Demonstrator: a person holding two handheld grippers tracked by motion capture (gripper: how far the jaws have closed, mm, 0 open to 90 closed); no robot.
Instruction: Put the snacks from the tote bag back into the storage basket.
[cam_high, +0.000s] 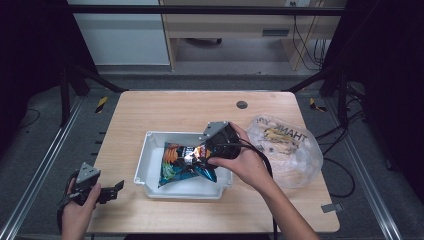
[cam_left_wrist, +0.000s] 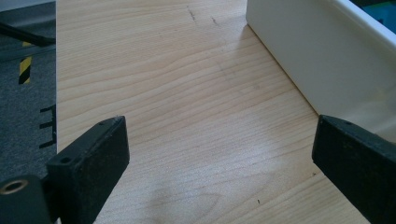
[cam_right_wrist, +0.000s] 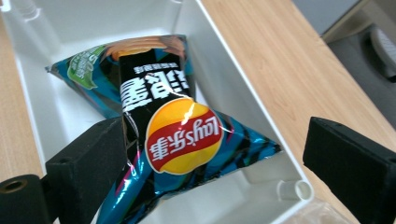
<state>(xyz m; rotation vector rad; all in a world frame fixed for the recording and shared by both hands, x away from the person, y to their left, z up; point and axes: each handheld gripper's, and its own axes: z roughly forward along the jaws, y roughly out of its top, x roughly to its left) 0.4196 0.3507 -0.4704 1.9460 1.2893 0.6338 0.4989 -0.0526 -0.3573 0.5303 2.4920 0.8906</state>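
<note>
The desk (cam_high: 175, 107) carries a white bin (cam_high: 145, 155) holding the chip bag (cam_right_wrist: 177, 135), with a clear plastic bag (cam_high: 295, 150) lying beside the bin. The right tool (cam_high: 212, 150) hovers over the chip bag, jaws wide, gripping nothing. The left tool (cam_high: 107, 192) rests open near the desk edge. Closing hard could likely crush the chips; a shallow pinch on slick foil might slip.

A clear plastic bag (cam_high: 287, 148) printed with "THANK YOU" lies crumpled near the right edge of the wooden table (cam_high: 175, 107), with pale contents inside. A small dark round grommet (cam_high: 242, 104) sits in the table near its far edge, right of centre.
</note>
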